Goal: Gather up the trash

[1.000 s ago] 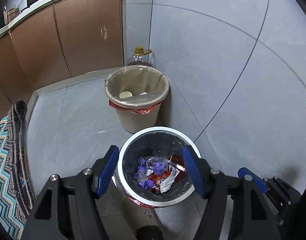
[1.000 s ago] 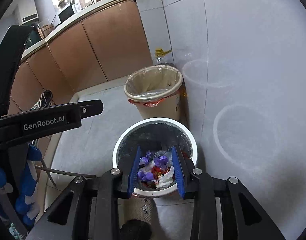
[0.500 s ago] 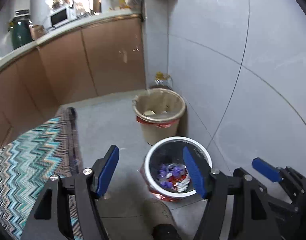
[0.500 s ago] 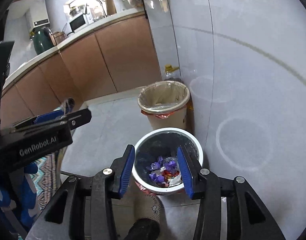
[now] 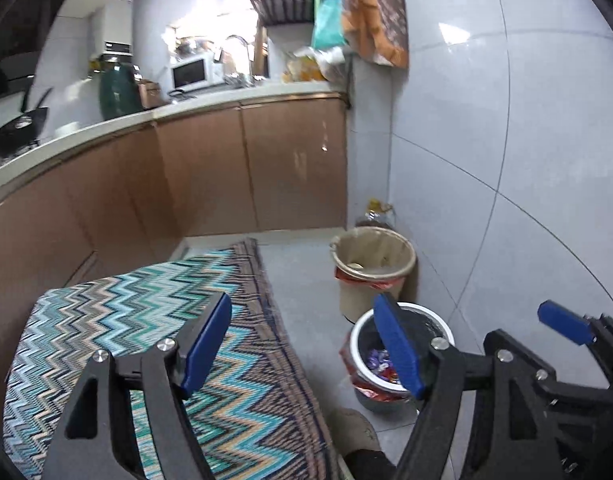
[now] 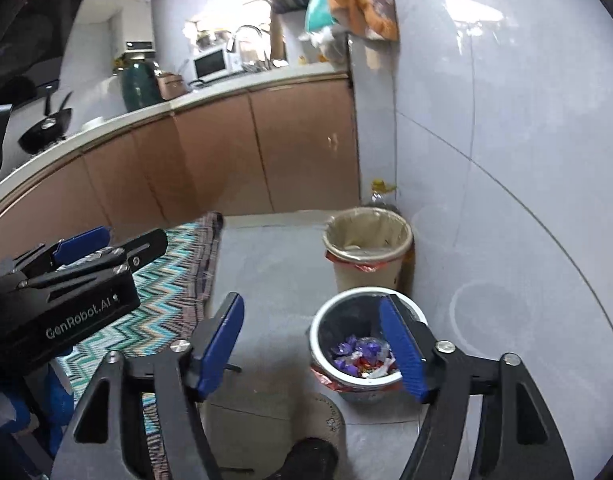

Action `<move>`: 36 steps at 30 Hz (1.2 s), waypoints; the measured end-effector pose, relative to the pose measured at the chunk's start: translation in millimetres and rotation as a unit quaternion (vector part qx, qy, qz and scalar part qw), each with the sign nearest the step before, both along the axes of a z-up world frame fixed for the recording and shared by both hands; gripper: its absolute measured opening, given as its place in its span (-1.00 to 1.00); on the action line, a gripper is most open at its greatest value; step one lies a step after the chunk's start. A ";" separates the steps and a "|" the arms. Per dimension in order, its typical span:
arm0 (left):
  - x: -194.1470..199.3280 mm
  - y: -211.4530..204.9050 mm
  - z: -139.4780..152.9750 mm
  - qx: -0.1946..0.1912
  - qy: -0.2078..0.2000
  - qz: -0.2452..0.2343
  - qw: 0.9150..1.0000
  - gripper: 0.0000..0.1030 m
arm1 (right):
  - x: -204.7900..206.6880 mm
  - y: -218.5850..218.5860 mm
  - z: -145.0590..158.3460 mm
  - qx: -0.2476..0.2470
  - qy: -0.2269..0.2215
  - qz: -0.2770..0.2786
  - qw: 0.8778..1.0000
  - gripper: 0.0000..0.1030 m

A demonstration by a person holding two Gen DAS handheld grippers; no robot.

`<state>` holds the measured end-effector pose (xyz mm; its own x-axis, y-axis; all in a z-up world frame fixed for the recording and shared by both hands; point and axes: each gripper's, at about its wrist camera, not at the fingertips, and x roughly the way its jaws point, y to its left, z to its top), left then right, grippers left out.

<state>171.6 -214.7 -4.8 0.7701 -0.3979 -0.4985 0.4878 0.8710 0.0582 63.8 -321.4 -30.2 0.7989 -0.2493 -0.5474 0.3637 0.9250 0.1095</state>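
Trash [image 6: 362, 356] is lying in the bin [image 6: 318, 320] at 5 o'clock; both grippers [image 5: 302, 344] [image 6: 318, 344], fingers released and empty, are rising away, suggesting the drop is done.

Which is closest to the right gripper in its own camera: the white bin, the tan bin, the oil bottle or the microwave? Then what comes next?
1. White bin, just below the right gripper.
2. Tan bin, behind it.
3. Oil bottle, in the corner.
4. Microwave, on the far counter.
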 end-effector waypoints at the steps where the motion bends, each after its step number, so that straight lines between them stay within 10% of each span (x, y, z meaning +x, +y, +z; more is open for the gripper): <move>1: -3.5 8.5 2.7 -0.004 -0.004 0.006 1.000 0.46 | -1.8 5.0 3.3 -0.003 -0.002 0.003 1.000 0.42; 36: -108.6 185.2 50.0 -0.050 -0.114 0.144 0.982 0.67 | -73.4 141.3 66.1 -0.095 -0.074 0.089 0.989 0.79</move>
